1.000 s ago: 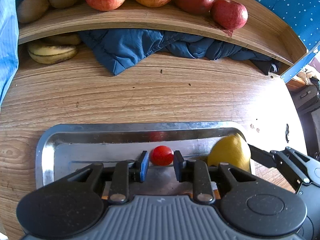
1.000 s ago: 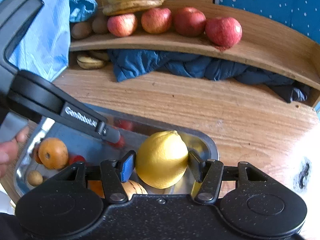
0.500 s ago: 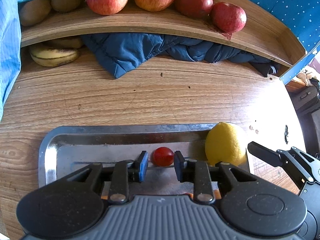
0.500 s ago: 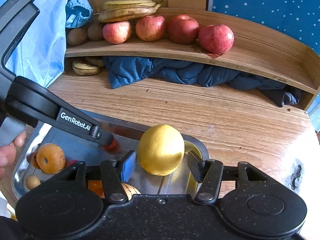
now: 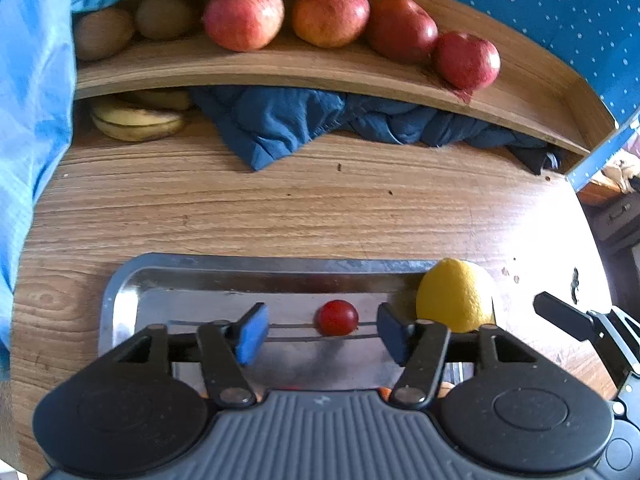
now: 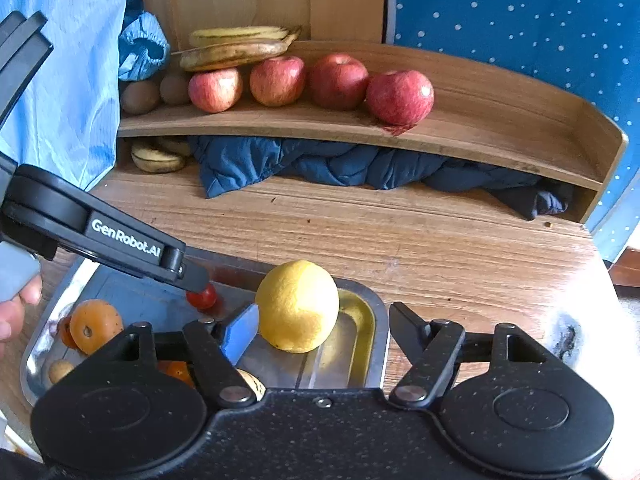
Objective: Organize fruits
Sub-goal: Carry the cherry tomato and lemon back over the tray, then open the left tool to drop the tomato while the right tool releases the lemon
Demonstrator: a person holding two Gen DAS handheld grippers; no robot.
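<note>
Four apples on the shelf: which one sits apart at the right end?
The darkest red apple, rightmost, with a red smear on the shelf under it. The other three sit nearer the bananas.

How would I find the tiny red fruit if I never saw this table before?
Look at the shiny metal tray on the wooden table. Near its far edge, left of the big yellow lemon, sits a small round red fruit between the open left gripper's fingers. It is much smaller than the shelf's apples.
</note>
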